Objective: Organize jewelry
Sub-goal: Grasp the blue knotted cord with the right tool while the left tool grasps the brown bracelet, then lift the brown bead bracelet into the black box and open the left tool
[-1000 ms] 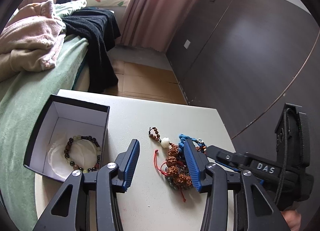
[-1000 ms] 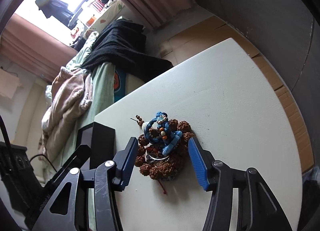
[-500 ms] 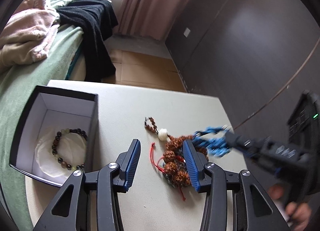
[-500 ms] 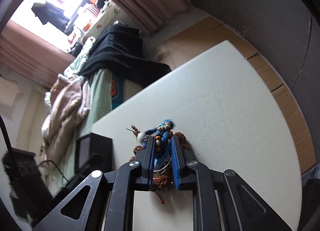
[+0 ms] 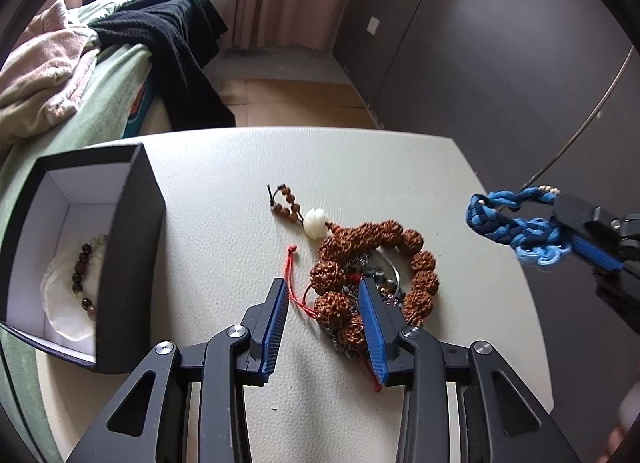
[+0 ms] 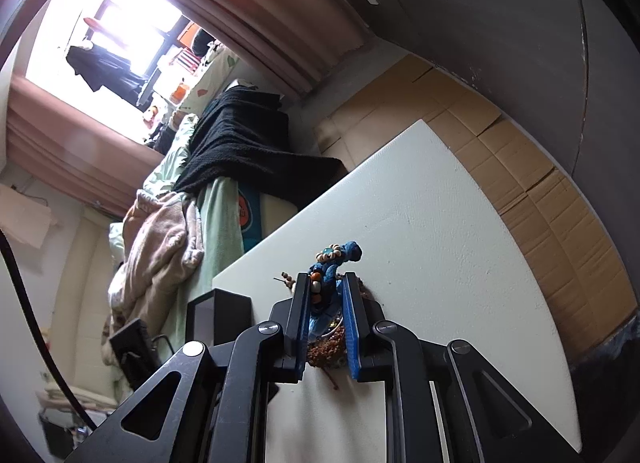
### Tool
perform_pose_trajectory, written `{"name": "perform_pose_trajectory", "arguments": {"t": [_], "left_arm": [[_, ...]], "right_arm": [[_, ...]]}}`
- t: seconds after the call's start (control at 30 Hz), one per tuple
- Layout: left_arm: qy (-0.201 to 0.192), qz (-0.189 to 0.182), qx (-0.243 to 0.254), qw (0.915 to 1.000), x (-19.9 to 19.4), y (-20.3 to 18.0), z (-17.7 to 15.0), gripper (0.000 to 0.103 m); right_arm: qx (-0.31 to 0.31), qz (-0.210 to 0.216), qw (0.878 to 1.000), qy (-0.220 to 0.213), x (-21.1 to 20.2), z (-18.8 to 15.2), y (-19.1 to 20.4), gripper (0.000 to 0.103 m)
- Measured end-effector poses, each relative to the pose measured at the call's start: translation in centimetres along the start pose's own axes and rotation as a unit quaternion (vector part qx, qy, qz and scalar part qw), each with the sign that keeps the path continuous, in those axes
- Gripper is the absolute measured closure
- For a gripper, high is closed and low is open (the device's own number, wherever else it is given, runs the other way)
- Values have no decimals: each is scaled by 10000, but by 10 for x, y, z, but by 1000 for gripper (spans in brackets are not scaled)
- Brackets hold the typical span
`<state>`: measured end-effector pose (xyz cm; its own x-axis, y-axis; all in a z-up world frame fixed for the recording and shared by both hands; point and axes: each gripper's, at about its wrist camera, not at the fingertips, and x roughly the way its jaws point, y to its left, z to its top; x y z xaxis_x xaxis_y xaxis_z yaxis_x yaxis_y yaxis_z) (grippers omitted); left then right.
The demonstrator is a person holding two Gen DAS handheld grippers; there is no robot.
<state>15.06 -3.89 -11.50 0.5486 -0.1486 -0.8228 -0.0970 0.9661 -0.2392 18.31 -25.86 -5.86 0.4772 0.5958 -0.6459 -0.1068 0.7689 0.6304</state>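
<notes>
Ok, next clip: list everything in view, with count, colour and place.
table: one, white, under everything
box: one, black, white inside, table's left
beaded bracelet: one, dark and pale, in box
seed bracelet: one, brown, white bead, table centre
red cord: one, beside seed bracelet
blue bracelet: one, held above table's right edge
bed: green, black and pink covers, behind
left gripper: open, over pile
right gripper: shut on blue bracelet
</notes>
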Motion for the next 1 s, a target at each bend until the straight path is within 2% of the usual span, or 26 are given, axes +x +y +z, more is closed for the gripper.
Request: {"name": "perform_pose_trajectory", "arguments": {"t": [0.03, 0.07, 0.23, 0.4, 0.5, 0.67, 1.0], "left_arm": [[-2, 11, 7, 10000, 1, -1, -1, 79], [-9, 35, 23, 10000, 2, -2, -1, 83], [-87, 133, 52, 9999, -2, -6, -3, 84], [-555, -209, -30, 9982, -35, -7, 0, 84], [-736, -494, -106, 9960, -53, -7, -1, 84], [-1010, -743, -125, 9920, -77, -8, -3, 84], [-1595, -852, -434, 9826, -119, 27, 1, 84]], "right_arm": [[18, 8, 10000, 18, 1, 0, 0, 86], [40, 6, 10000, 47, 2, 0, -1, 86], [29, 11, 9999, 111, 4, -3, 1, 86], [19, -4, 9999, 102, 1, -4, 1, 86], [41, -17, 10000, 78, -4, -5, -1, 86], [22, -37, 10000, 73, -6, -9, 0, 86], [-208, -63, 9997, 148, -5, -19, 8, 86]]}}
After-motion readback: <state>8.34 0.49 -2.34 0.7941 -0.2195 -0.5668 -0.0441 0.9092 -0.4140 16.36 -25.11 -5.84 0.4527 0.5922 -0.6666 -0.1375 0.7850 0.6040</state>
